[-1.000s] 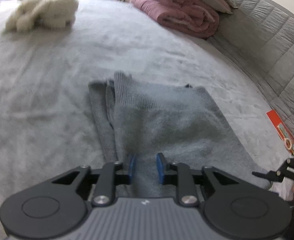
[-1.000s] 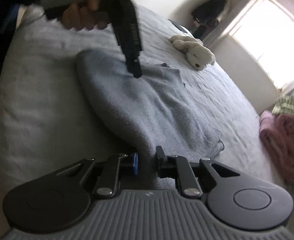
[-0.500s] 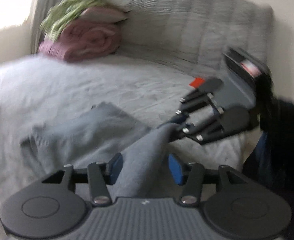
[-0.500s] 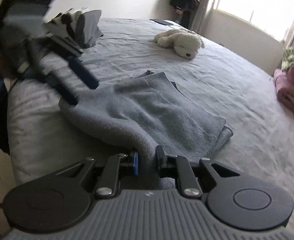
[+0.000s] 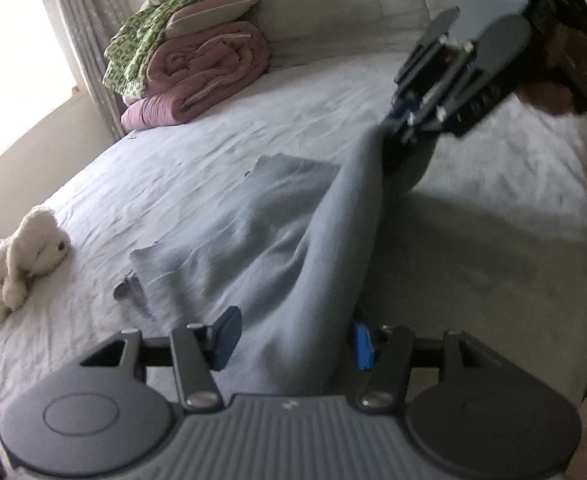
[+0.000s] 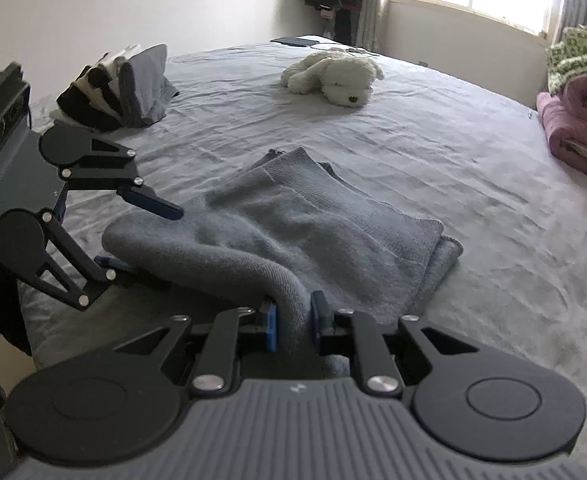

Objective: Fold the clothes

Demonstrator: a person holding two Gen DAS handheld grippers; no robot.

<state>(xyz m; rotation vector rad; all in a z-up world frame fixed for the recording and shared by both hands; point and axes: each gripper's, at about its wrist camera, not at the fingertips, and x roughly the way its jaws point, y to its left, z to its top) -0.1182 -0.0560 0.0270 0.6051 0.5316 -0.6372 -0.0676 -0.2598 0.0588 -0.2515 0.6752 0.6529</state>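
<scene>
A grey knitted garment (image 6: 313, 216) lies partly folded on the grey bed (image 6: 433, 128). Its near edge is raised into a ridge (image 5: 333, 216) that runs between the two grippers. My right gripper (image 6: 293, 320) is shut on a fold of that edge; in the left wrist view it (image 5: 393, 120) hangs at the upper right with the cloth trailing from its tips. My left gripper (image 5: 293, 338) stands open with the cloth running through its jaws. The cloth touches one pad, and the other pad (image 5: 225, 336) is clear of it. From the right wrist it (image 6: 141, 236) straddles the garment's left corner.
A white plush dog (image 6: 333, 76) lies further up the bed. A rolled pink quilt with green bedding (image 5: 197, 76) sits by the padded headboard (image 5: 333, 8). A pile of folded clothes (image 6: 125, 88) is at the far left. A person's hand (image 5: 549, 88) holds the right gripper.
The left jaws have spread from a narrow hold on the garment to a wide gap. Both views have rolled, and the garment's near edge has risen off the bed with the right gripper.
</scene>
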